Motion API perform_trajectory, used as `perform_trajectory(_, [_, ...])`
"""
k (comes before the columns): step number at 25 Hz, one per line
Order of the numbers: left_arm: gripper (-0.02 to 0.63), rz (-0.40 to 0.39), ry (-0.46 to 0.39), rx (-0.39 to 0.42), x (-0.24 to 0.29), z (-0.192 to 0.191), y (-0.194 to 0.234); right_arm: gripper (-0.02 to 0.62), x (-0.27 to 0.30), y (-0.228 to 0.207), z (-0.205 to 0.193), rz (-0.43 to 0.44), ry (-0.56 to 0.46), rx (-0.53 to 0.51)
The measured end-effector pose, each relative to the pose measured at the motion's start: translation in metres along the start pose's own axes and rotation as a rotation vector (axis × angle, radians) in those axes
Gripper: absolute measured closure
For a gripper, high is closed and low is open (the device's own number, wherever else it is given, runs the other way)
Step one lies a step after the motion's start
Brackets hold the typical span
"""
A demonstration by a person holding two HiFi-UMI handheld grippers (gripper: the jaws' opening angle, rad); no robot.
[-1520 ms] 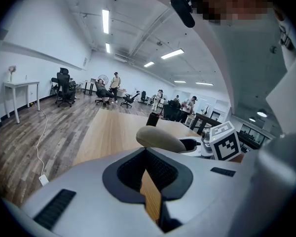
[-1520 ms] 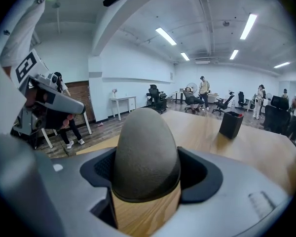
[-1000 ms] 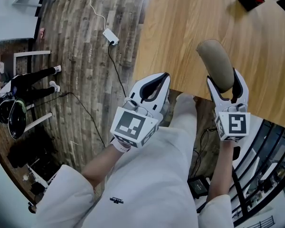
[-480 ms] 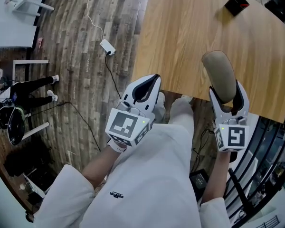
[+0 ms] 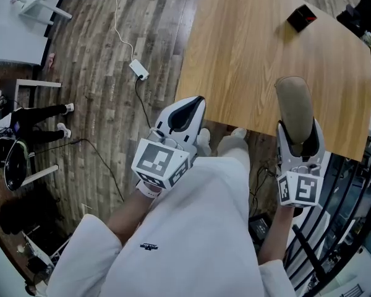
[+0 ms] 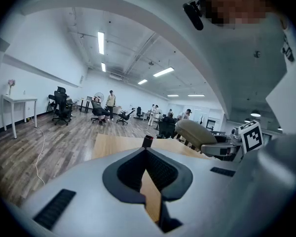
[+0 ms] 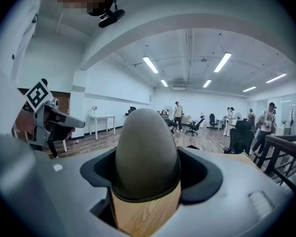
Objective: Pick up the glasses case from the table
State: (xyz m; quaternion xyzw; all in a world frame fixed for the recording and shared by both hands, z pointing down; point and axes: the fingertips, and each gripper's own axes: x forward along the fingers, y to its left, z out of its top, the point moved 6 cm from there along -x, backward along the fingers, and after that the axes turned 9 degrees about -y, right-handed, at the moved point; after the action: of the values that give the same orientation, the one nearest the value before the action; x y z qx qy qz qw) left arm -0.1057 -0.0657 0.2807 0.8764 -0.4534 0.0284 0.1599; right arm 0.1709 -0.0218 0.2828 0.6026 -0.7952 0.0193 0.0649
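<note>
Right claw [image 5: 298,133]: jaws set wide, clamped on the near end of the glasses case.
Glasses case [image 5: 295,104]: olive-tan and rounded, it juts forward out of the right claw over the counter's near edge, close to the right corner and clear of the wood.
Left claw [image 5: 187,110]: pads together at the tips, holding nothing, by the counter's near left corner.
Counter [image 5: 247,54]: light wood; a small black box [image 5: 301,18] lies near the far right corner.
Floor [image 5: 99,54]: a white adapter [image 5: 139,70] on a cable lies off the counter's left edge.

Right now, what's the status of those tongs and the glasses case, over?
Right tongs shut on glasses case, held above table. Left tongs shut, empty. Small black box at far end, nothing in the way.
</note>
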Motion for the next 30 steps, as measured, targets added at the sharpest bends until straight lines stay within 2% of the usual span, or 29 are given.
perform_trajectory(3, [0.6, 0.004, 0.023, -0.001, -0.004, -0.003, 0.008, 0.224, 0.001, 0.004, 0.008, -0.007, -0.016, 0.013])
perform_trajectory(9, [0.6, 0.0, -0.005, -0.009, -0.013, 0.003, 0.009, 0.224, -0.007, 0.004, 0.018, -0.02, -0.041, 0.027])
perform_trajectory(18, [0.6, -0.03, -0.026, 0.002, -0.015, 0.016, 0.011, 0.222, -0.021, 0.007, 0.021, -0.055, -0.055, 0.109])
perform_trajectory(23, [0.6, -0.041, -0.023, 0.003, -0.008, 0.021, 0.015, 0.222, -0.016, 0.011, 0.015, -0.037, -0.036, 0.234])
perform_trajectory(30, [0.6, -0.051, -0.015, -0.007, -0.01, 0.017, 0.017, 0.222, -0.02, 0.013, 0.014, -0.049, -0.029, 0.273])
